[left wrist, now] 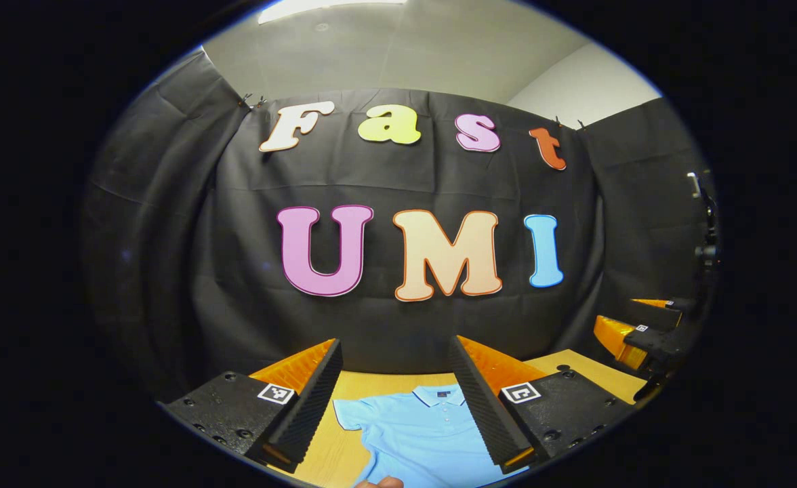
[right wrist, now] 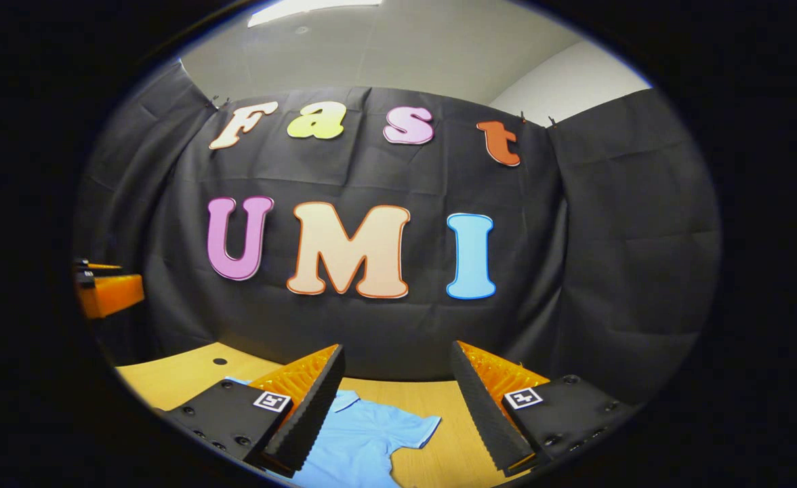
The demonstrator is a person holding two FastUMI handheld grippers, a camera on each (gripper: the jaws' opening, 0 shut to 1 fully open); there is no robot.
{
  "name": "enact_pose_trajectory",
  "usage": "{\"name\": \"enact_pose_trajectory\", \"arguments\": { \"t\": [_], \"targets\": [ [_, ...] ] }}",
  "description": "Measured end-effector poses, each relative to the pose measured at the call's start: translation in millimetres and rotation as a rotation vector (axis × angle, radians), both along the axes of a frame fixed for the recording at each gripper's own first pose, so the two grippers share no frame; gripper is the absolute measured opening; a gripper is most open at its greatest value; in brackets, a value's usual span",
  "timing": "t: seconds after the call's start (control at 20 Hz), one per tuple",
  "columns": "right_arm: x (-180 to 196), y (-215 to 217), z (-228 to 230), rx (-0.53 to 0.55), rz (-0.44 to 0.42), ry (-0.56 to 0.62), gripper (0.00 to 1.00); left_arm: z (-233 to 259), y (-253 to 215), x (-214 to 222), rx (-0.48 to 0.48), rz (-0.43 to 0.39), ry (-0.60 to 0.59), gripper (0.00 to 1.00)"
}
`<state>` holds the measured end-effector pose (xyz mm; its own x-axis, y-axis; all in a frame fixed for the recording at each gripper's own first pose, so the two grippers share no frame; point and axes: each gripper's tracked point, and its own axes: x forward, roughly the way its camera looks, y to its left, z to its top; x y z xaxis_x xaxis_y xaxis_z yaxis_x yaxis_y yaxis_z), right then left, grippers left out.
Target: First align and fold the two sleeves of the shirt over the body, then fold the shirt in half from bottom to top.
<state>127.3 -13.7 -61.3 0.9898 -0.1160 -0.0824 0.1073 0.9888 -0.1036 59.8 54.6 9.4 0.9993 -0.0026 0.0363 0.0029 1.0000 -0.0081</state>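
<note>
Both claws, left and right, spread, raised above the shirt on the bench. Risk: sleeve snagged with body layer beneath.

I find no word, number or brand I can read from here. The nearest thing to a sign is the small square black-and-white coded tags, one on the black housing behind each finger of the left gripper, with a matching pair of tags on the right gripper. They carry only blocky patterns, no letters or digits, and the light blue polo shirt on the table bears no print I can make out.
</note>
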Motion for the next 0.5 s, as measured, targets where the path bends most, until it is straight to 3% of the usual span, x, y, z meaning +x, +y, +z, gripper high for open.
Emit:
{"name": "enact_pose_trajectory", "arguments": {
  "t": [0.5],
  "targets": [
    [89,-42,-109,-0.032,-0.094,0.145,0.98,-26,35,30,-0.004,0.032,0.05,0.95]
  ]
}}
